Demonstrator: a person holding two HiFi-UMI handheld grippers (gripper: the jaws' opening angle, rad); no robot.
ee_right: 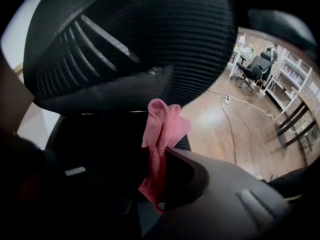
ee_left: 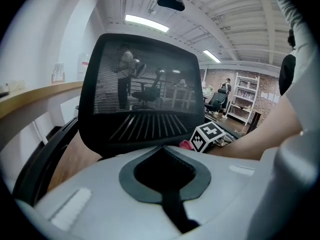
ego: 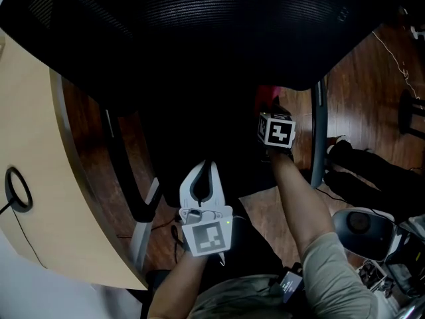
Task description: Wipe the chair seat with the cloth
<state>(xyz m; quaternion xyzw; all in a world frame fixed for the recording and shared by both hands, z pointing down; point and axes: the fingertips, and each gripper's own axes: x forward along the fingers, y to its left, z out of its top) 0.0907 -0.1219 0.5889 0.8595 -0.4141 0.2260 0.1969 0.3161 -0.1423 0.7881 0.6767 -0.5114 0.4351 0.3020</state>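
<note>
Brown glossy wood-plank floor [ego: 372, 92], with a light glare patch in the right gripper view. Pale beige counter with a curved edge [ego: 40, 178] at left; a black round ring [ego: 30, 195] sits on its top. A thin white cord [ego: 395, 58] lies on the floor at right. White beamed ceiling [ee_left: 235, 19], long fluorescent strip lights [ee_left: 146, 23] on. Plain white wall [ee_left: 30, 49] at left. At the far end, a red-brown brick wall [ee_left: 262, 79] with a white open shelving unit [ee_left: 246, 100] in front. A spare black office chair [ee_right: 254, 68] stands near the shelves. The head view is dim overall.
</note>
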